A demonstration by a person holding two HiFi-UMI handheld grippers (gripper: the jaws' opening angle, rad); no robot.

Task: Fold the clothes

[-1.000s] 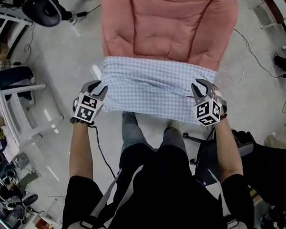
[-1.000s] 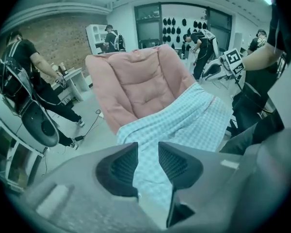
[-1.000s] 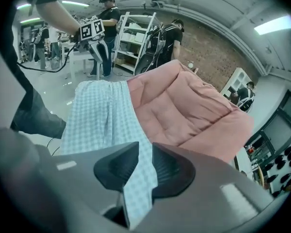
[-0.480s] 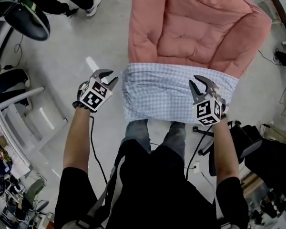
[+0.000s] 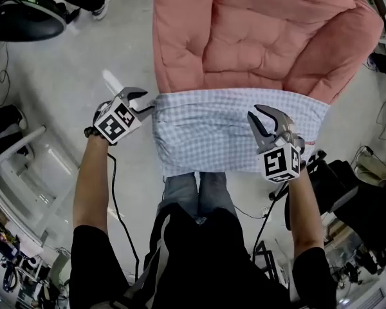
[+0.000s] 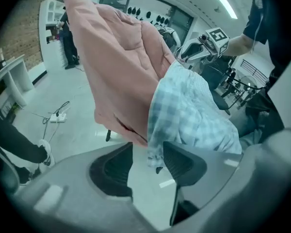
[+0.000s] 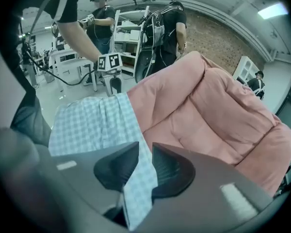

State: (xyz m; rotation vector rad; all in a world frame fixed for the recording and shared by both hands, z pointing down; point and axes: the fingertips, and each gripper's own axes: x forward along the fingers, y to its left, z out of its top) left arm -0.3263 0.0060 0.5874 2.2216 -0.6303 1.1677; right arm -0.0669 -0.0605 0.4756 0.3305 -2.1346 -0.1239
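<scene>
Left gripper (image 5: 147, 100) jaws just opened round checked cloth (image 5: 206, 131), right gripper (image 5: 262, 116) clamping

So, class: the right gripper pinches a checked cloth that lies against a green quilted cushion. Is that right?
Not quite. The quilted cushion is pink, not green, as the head view shows. The rest holds: the right gripper pinches the checked cloth, which lies against that cushion.

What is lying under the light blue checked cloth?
The pink quilted cushion runs beneath the light blue checked cloth, which drapes over its near edge. That edge is covered and cannot be seen. Below the hem, the person's legs in jeans show.
</scene>
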